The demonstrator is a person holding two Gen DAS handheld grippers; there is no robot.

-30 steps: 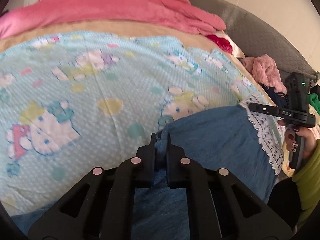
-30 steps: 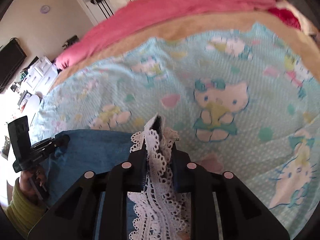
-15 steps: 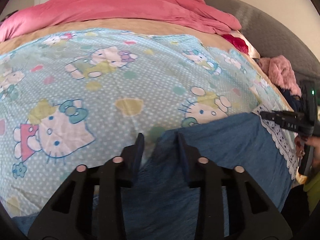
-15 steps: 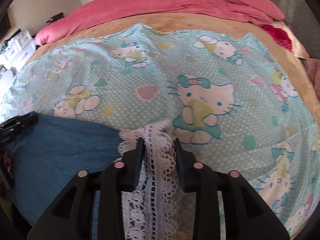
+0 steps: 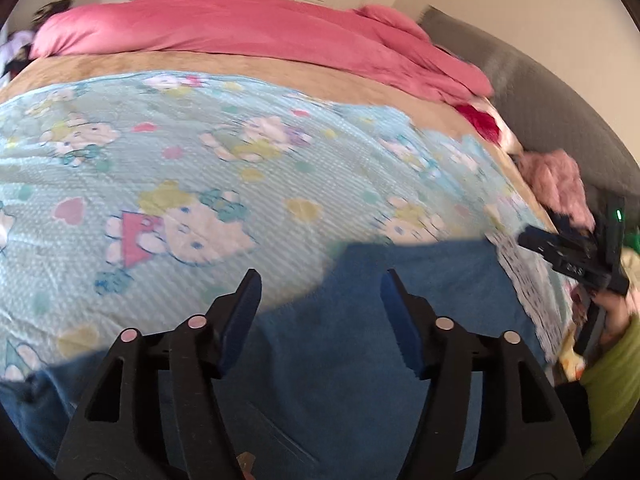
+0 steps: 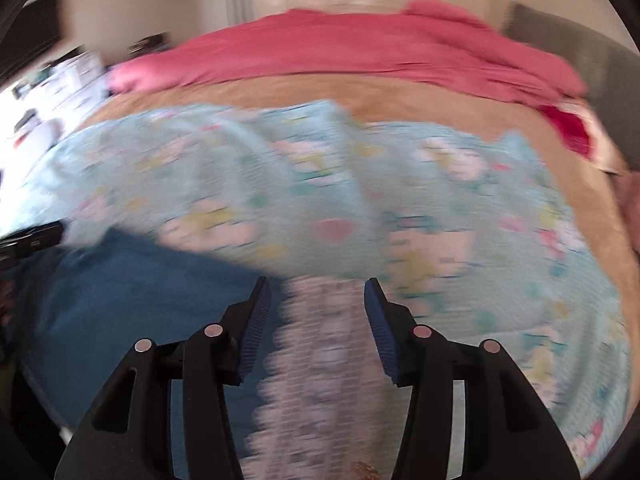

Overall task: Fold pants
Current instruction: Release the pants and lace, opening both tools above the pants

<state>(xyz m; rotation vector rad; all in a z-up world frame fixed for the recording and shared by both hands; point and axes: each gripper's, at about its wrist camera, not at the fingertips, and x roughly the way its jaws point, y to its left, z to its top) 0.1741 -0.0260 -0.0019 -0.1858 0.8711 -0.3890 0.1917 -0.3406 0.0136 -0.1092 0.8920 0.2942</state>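
Note:
Blue pants (image 5: pixel 400 320) with a white lace hem (image 5: pixel 524 280) lie folded on the near edge of a pale blue cartoon-cat blanket (image 5: pixel 200 168). My left gripper (image 5: pixel 318 284) hovers over the pants' left corner, its jaws opening, pads clear of the cloth. In the right wrist view, blurred, my right gripper (image 6: pixel 318 292) stands over the lace hem (image 6: pixel 324 340), its jaws opening too; the lace lies between the fingers without being pinched. The blue cloth (image 6: pixel 120 292) spreads to its left. The right gripper also shows at the edge of the left wrist view (image 5: pixel 572 260), held by a hand in a green sleeve.
A rumpled pink duvet (image 5: pixel 260 36) lies across the far side of the bed over a tan sheet (image 5: pixel 280 72). A grey headboard (image 5: pixel 560 120) and a pink fluffy garment (image 5: pixel 556 176) are at the right. White drawers (image 6: pixel 60 80) stand at the far left.
Both grippers have let go of the pants: the left released the blue corner, the right the lace hem. Both pulled back a little, and the cloth now lies flat.

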